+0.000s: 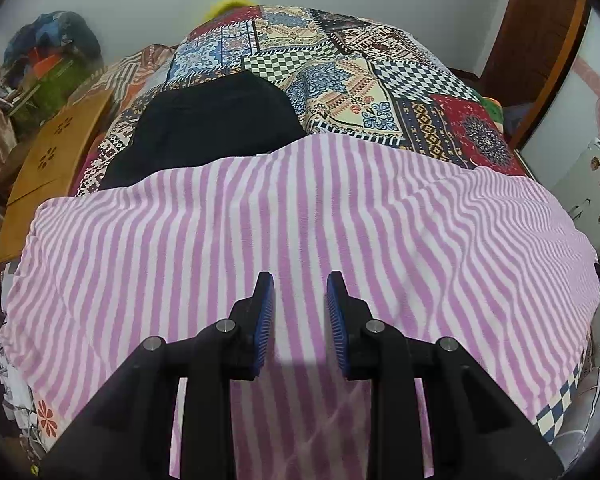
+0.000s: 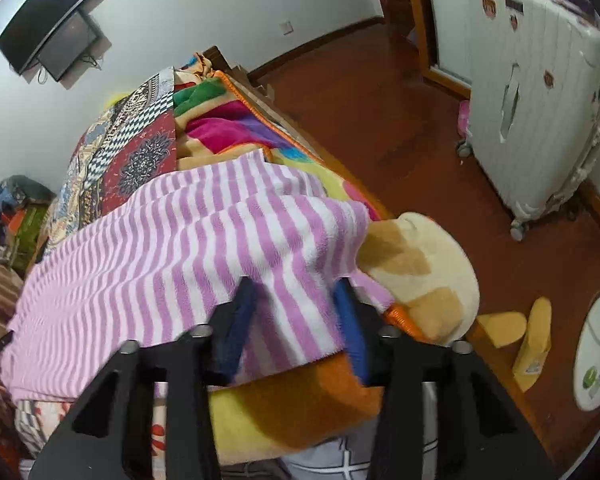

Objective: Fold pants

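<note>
Your pink-and-white striped pants (image 1: 300, 216) lie spread across the lower half of the left view, over the patchwork bedspread (image 1: 340, 64). Your left gripper (image 1: 300, 312) hovers above them, its 2 pads apart, gripping nothing. Your right gripper (image 2: 296, 320) straddles the pants' edge at lower centre; whether it pinches, you cannot tell.

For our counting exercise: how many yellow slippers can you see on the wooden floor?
2. One yellow slipper lies flat by the bed's corner; the other slipper is tipped on its side just right of it, beside a white round object. Others may be hidden under the bed.
</note>
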`<state>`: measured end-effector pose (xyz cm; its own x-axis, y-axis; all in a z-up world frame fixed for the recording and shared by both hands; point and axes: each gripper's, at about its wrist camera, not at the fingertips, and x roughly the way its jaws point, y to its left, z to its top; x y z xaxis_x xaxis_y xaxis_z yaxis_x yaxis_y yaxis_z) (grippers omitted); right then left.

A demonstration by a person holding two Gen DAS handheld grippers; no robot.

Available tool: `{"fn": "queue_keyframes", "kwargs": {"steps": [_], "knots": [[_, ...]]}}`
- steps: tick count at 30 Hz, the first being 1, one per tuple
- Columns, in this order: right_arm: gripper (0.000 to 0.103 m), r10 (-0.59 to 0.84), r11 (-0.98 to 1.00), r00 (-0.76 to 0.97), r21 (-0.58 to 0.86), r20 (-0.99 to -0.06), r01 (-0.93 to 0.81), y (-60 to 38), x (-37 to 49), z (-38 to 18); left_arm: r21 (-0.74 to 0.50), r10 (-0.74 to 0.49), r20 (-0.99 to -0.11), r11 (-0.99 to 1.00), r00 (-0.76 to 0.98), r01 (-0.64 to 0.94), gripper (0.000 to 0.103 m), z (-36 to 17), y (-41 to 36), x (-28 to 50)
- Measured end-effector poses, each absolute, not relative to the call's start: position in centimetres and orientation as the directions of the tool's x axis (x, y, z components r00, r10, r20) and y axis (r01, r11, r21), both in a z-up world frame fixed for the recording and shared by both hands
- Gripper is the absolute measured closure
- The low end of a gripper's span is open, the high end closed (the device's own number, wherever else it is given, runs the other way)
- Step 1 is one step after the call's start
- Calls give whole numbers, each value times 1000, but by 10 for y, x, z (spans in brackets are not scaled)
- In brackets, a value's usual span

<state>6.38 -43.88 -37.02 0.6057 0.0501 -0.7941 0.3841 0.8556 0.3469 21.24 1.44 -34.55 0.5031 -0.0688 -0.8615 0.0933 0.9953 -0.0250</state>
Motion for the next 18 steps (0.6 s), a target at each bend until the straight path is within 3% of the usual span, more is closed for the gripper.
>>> {"fn": "queue_keyframes", "kwargs": {"steps": [5,18], "knots": [[90,-48,922,600,196,-798,335,-425,65,-366,-17,-52,-873,997,484,78,76,-359,17,222],[94,-195,946,511,-23,-837,323,-429,69,-383,-51,-43,-905,999,424,-7,75,-393,45,242]]}}
